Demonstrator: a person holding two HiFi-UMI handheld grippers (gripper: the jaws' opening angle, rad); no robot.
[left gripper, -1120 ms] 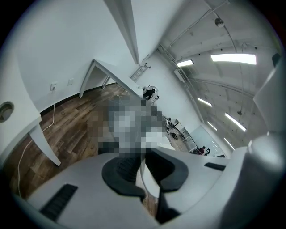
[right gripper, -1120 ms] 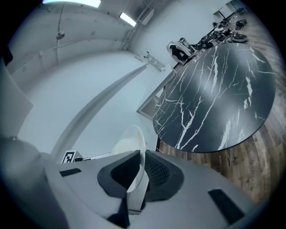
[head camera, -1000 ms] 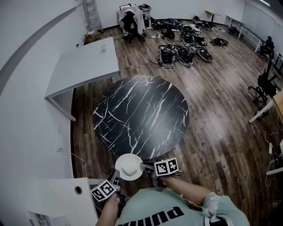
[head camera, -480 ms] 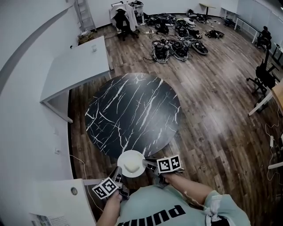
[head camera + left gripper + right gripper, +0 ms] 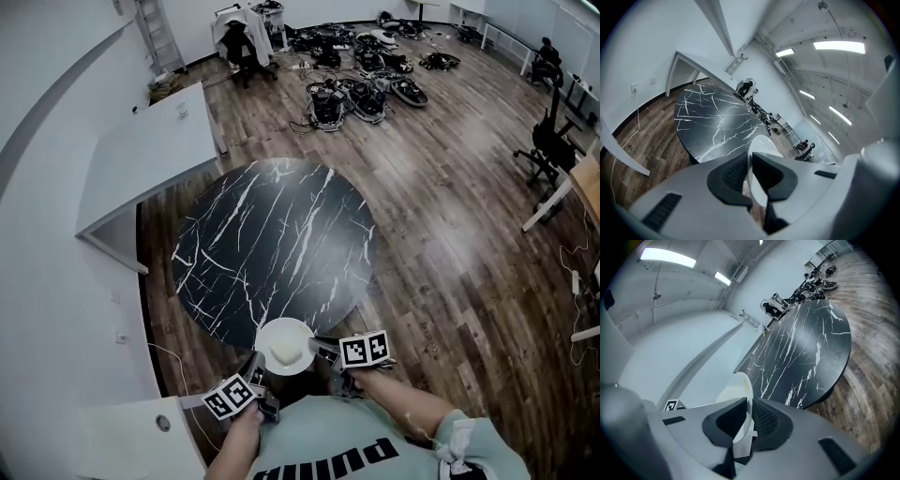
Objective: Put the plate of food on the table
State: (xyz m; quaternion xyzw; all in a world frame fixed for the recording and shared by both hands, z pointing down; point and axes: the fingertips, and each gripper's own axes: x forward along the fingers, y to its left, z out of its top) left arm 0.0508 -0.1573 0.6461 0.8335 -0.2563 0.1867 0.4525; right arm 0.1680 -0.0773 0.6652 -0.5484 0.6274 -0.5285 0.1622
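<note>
A: Well, how are the jaws found?

B: Both pairs are closed on the plate's rim. In the left gripper view the left gripper is seen with its ribbed pads pressed on either face of the plate, which is shown edge-on between them. In the right gripper view the right gripper is clamped the same way on the opposite rim.

A: Why is it taken from two sides?

B: Only a thin rim is pinched, so a one-sided hold is judged likely to let the plate tip or swivel. With opposed grips it is kept level, and the pale mound of food is kept at its middle (what food it is cannot be told).

A: And where is the plate?

B: In the lower middle of the head view it is carried in the air between the two grippers, right at the near edge of the round black marbled table. It has not yet been set down. Whether it is already over the top cannot be settled.

A: What is called for next?

B: Probably the plate is to be brought out over the bare top, lowered flat, and released only once it is borne by the table. The white desk at upper left is well apart from that path.
</note>
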